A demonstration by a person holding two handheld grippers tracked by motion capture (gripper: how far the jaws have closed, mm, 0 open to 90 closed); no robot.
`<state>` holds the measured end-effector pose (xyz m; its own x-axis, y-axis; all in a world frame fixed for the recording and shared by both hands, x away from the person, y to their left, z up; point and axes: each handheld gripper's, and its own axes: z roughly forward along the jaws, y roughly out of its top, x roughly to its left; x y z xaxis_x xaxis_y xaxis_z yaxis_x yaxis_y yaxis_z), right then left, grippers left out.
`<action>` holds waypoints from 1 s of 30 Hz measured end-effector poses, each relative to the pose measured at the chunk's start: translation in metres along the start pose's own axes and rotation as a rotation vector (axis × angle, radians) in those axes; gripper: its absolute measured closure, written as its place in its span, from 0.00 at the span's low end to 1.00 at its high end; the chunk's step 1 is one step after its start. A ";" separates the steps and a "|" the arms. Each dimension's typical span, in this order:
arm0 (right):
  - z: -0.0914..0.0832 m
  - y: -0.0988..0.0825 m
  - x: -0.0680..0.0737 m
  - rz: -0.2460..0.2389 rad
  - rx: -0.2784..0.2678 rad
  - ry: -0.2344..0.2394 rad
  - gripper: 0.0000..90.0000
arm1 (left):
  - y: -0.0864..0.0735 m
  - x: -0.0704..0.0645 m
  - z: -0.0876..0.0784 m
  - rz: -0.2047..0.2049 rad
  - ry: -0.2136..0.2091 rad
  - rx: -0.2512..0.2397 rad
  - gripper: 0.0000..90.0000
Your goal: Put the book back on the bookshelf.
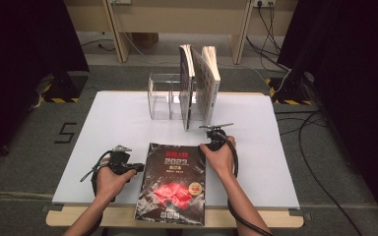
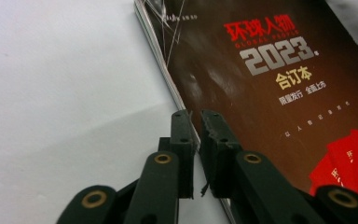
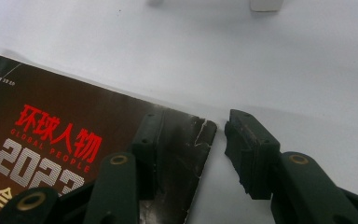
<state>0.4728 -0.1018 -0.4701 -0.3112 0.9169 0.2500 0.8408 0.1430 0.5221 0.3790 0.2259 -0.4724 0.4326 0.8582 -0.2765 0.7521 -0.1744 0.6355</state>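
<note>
At lower centre of the high view: thick bound magazine volume (image 1: 173, 183) lies flat, cover up, on the white table top (image 1: 118, 123); its near end reaches the wooden front edge.
Volume, build: dark glossy cover, red and white title, many pages stacked at the edge — I judge it heavy for one gripper, and floppy if lifted by a single corner.
Surface: gloss looks slick; pads may slide on the cover face, so bite across the page block instead.
Damage: the far right corner is already creased and cracked white in the right gripper view (image 3: 200, 133) — fragile there, so avoid pinching it hard.
Left gripper (image 1: 139, 167): at the volume's left long edge; in the left gripper view (image 2: 196, 122) its jaws stand nearly together with a slim gap, straddling the edge, not clamped on anything I can see.
Right gripper (image 1: 215, 129): at the volume's far right corner; in the right gripper view (image 3: 191, 128) the jaws are spread wide, one over the cover, one off on bare table — released, holding nothing.
Where to grip: both long edges near the middle, or the spine side, with the two grippers sharing the load.
Upper centre: clear acrylic rack (image 1: 166, 97) with two books (image 1: 200, 83) standing upright in it, well apart from the volume — likely where it goes.
</note>
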 end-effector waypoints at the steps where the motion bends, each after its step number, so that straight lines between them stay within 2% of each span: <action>1: 0.000 0.000 0.000 -0.001 -0.002 0.001 0.64 | 0.000 -0.001 0.000 -0.003 -0.004 -0.007 0.90; 4: 0.001 0.002 0.001 0.002 0.004 0.004 0.63 | -0.001 -0.002 0.002 -0.006 -0.006 -0.010 0.84; 9: 0.003 0.004 0.001 0.003 0.005 0.012 0.63 | -0.004 -0.007 0.006 -0.002 -0.031 0.002 0.84; 11: 0.004 0.005 0.001 -0.002 0.010 0.014 0.63 | -0.004 -0.008 0.007 0.009 -0.027 0.005 0.83; 24: 0.004 0.003 0.001 0.057 -0.002 0.054 0.61 | -0.006 -0.010 0.009 0.022 -0.005 0.039 0.86; 30: 0.002 -0.001 0.002 0.062 -0.010 0.046 0.61 | -0.007 -0.011 0.009 0.019 0.002 0.034 0.87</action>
<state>0.4724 -0.0988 -0.4718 -0.2792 0.9056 0.3193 0.8545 0.0827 0.5128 0.3733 0.2133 -0.4803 0.4455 0.8557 -0.2631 0.7603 -0.2065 0.6159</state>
